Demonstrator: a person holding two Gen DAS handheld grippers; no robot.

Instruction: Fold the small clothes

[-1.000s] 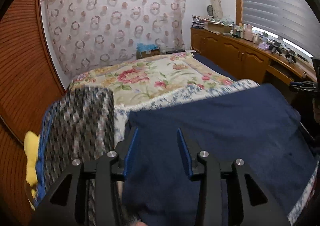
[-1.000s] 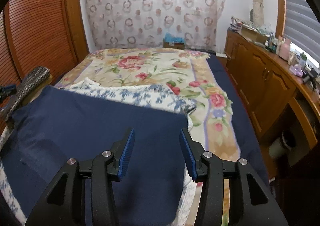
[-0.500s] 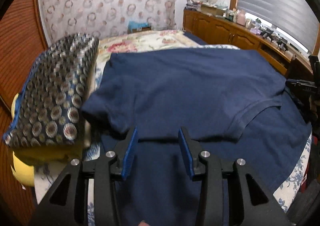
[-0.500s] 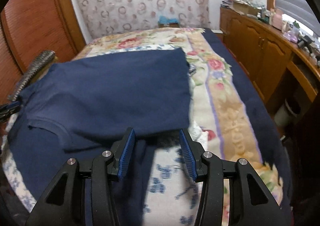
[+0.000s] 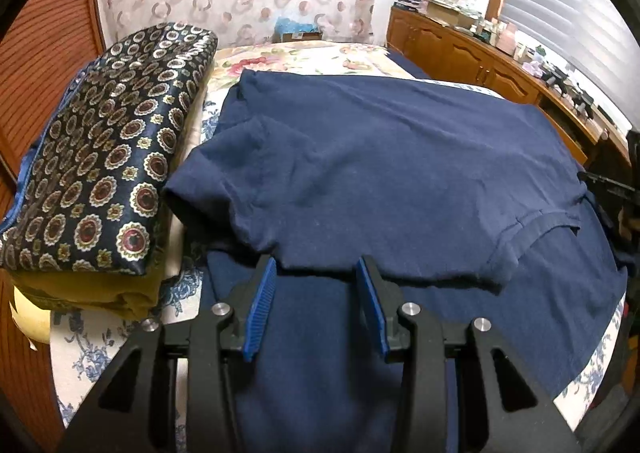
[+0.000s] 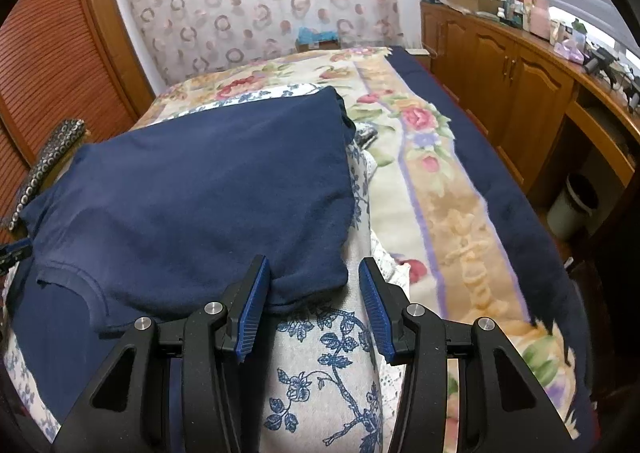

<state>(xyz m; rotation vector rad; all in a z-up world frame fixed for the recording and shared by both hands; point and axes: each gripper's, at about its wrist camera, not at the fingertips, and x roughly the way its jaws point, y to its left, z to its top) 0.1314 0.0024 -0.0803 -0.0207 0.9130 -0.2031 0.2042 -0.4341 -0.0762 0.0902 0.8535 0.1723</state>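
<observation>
Now the navy T-shirt (image 5: 400,173) lies folded over on itself on the bed (image 6: 440,189), where a second ago it hung lifted and spread. Both the left claw (image 5: 316,309) and the right claw (image 6: 310,309) gape wide, empty, at its near folded edge. A patterned cushion (image 5: 108,157) sits just left. The shirt's long axis runs crosswise, its sleeve (image 5: 216,181) toward the cushion.
</observation>
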